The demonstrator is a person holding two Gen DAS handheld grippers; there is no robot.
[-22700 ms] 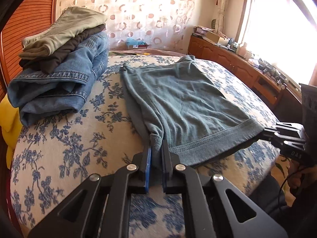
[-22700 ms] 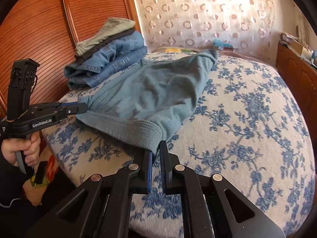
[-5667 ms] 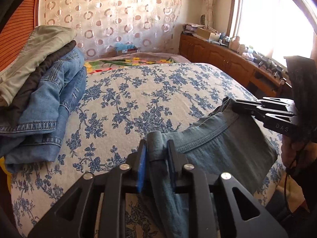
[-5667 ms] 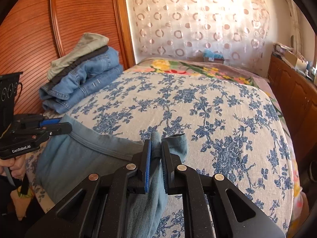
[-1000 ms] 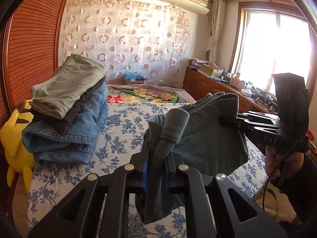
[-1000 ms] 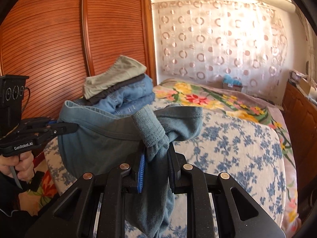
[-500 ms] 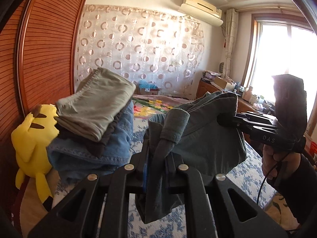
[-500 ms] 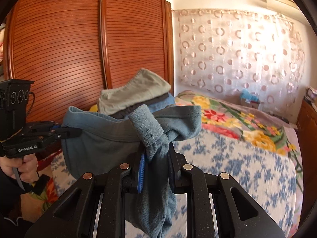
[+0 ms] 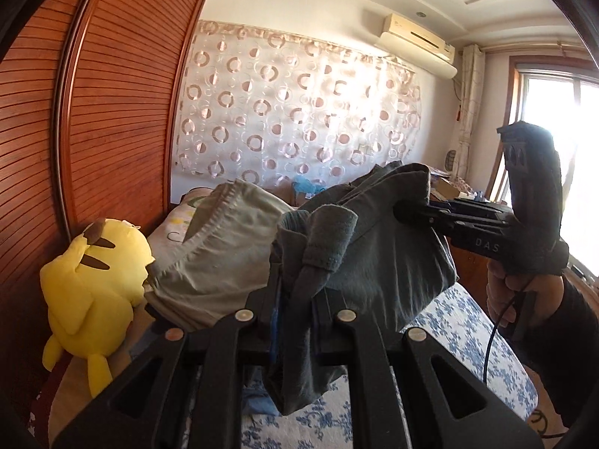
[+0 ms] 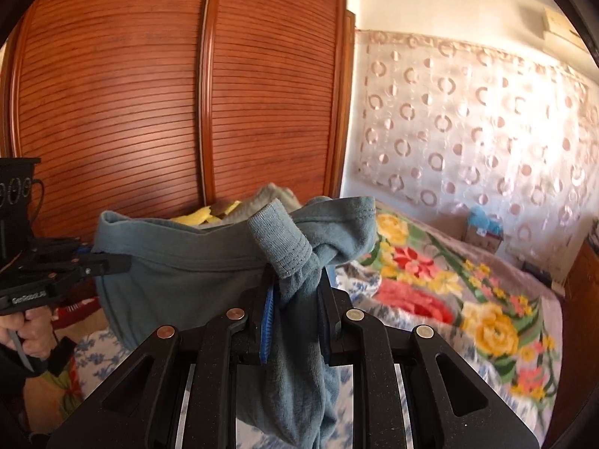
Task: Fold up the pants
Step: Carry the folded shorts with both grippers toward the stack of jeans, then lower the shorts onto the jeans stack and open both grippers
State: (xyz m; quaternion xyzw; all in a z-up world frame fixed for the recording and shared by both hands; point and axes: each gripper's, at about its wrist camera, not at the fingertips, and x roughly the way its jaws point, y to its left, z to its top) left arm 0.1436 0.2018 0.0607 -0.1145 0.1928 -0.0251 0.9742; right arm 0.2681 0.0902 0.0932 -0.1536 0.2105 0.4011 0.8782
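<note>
I held one pair of grey-blue pants (image 9: 378,262), folded into a bundle, up in the air between my two tools, above the near edge of the bed (image 9: 460,340). My left tool (image 9: 295,321) was pinching a bunched corner of the cloth, with a ribbed hem flopping over the top and a loose tail hanging below the fingers. My right tool (image 10: 295,318) was pinching the other corner in the same way (its blue pad just showed at the left of the cloth). Neither tool was spread; each was pressed tight on fabric.

In the left wrist view my right hand (image 9: 524,295) gripped its handle at the far right, the fingers of that tool reaching left into the pants. In the right wrist view my left hand (image 10: 30,329) sat low at the left edge.

Behind the pants lay one stack of folded clothes (image 9: 221,247), a pale green piece on top. One yellow plush toy (image 9: 90,280) leaned at the left against the two slatted wooden doors (image 10: 179,93). Farther off I counted one floral blanket (image 10: 449,280), one circle-patterned curtain (image 9: 299,112), one air conditioner (image 9: 419,41), and one bright window (image 9: 561,112) at the right.
</note>
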